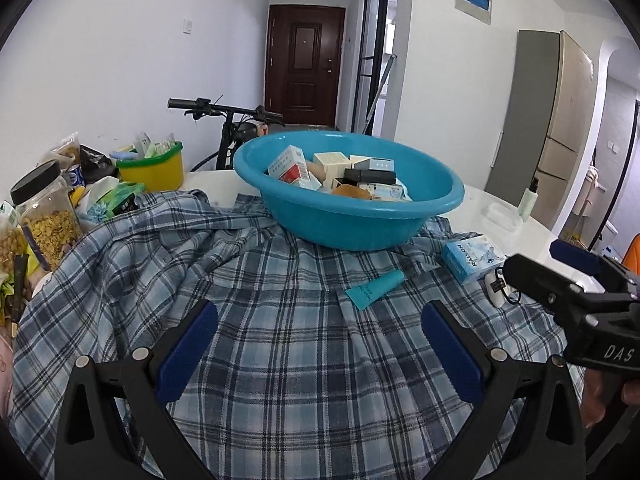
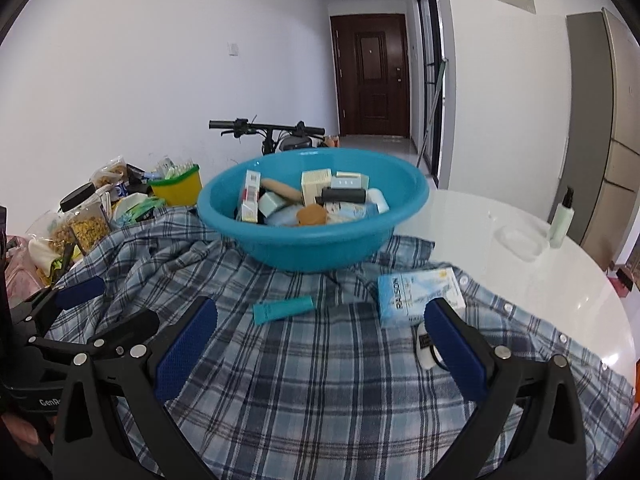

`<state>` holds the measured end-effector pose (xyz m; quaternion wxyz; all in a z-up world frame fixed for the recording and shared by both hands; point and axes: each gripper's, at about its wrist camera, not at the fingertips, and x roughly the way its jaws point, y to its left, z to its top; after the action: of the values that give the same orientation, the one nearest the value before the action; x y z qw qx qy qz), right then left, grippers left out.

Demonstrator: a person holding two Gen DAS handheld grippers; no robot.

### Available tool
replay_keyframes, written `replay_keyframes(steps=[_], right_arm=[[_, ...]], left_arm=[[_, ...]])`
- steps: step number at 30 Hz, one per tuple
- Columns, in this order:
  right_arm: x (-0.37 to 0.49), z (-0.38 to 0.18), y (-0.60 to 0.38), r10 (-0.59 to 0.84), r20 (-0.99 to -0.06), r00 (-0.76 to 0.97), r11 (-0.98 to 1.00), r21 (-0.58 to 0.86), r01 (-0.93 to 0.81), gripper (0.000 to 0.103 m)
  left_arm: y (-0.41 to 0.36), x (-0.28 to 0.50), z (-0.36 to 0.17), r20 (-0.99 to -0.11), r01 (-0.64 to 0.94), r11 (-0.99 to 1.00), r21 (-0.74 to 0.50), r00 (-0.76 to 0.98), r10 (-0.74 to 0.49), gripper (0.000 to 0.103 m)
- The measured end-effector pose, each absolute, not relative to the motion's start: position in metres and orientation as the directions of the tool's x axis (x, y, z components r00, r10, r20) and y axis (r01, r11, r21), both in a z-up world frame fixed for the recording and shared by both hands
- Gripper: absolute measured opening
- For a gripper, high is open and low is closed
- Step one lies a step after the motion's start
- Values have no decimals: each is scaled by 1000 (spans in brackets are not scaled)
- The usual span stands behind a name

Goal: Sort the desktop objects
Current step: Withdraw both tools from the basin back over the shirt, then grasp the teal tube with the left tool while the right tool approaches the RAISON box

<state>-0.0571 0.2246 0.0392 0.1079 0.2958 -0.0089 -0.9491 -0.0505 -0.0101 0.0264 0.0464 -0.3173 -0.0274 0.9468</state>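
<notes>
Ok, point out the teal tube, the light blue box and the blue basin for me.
teal tube point(image 2: 283, 309), right wrist view, middle of its body.
light blue box point(image 2: 418, 294), right wrist view, printed top face.
blue basin point(image 1: 352, 226), left wrist view, front outer wall.

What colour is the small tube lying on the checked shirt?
The tube is teal, close to the basin's colour. The right wrist view shows it best.

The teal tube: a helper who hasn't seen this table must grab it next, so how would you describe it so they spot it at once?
Find the big blue basin sitting on the plaid shirt. In front of it, loose on the cloth, lies the teal tube, left of the pale blue box. It is the only slim, flat-ended tube there; its neighbours are a box and a small white object.
</notes>
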Motion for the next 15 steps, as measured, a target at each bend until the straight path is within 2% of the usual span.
replay_keyframes(steps=[15], right_arm=[[-63,43,228,-199,-566,-800,-978,61,200,103]], left_arm=[[-6,-57,25,-612,-96,-992,-78,-782,123,103]])
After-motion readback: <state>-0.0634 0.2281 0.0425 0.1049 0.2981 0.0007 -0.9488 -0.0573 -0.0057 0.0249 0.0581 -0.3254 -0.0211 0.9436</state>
